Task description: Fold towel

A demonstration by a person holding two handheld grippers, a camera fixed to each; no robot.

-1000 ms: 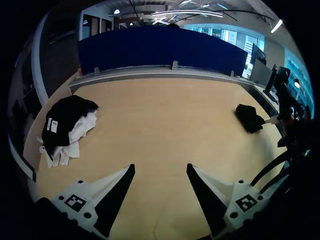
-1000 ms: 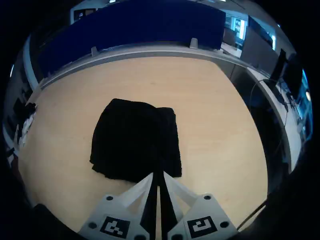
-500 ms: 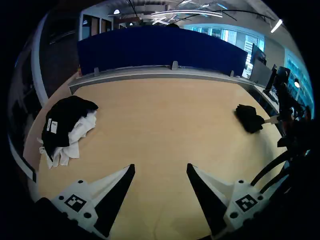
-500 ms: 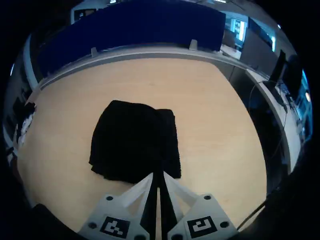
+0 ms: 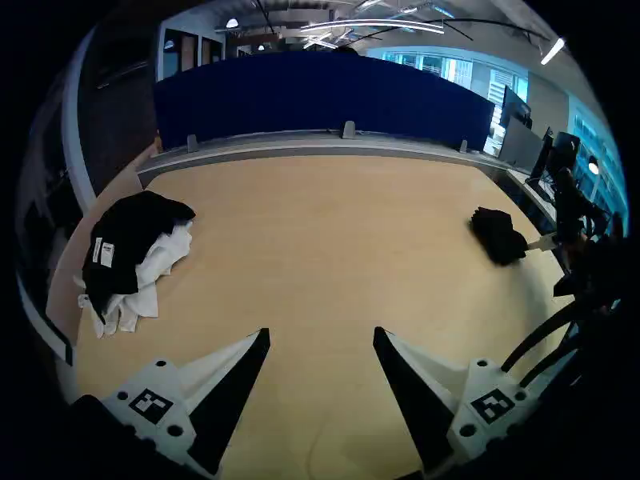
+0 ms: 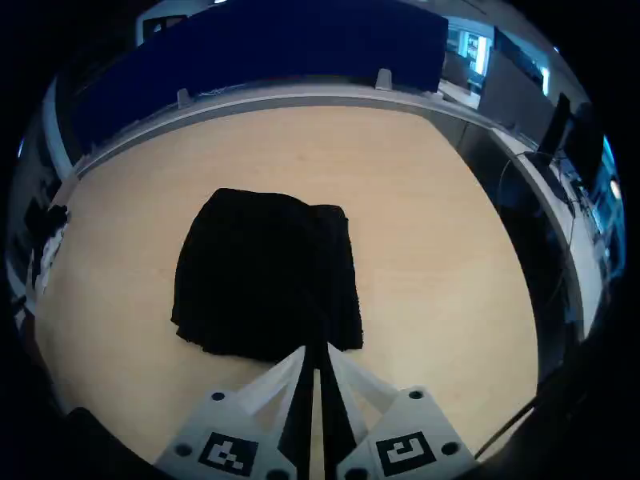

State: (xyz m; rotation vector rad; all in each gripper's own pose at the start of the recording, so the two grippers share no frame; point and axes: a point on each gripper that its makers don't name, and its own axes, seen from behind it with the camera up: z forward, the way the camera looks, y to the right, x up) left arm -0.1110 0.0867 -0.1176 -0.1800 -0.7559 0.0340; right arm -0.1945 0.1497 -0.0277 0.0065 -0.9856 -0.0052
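A folded black towel [image 6: 268, 272] lies flat on the wooden table [image 6: 424, 208], right in front of my right gripper [image 6: 317, 349]. That gripper's fingers are pressed together on the towel's near edge. In the left gripper view the same black towel [image 5: 498, 234] is a small dark bundle at the far right of the table, with the right gripper [image 5: 534, 242] touching its right side. My left gripper [image 5: 320, 336] hovers above bare table [image 5: 320, 232] with its fingers wide apart and nothing between them.
A heap of black and white cloths [image 5: 132, 256] sits near the table's left edge; it appears as a sliver [image 6: 44, 232] in the right gripper view. A blue partition [image 5: 320, 92] closes off the far side. Monitors and cables [image 5: 560, 168] stand beyond the right edge.
The right gripper view has shifted slightly, with the black towel keeping its place at the fingertips. The left gripper has stayed still and open.
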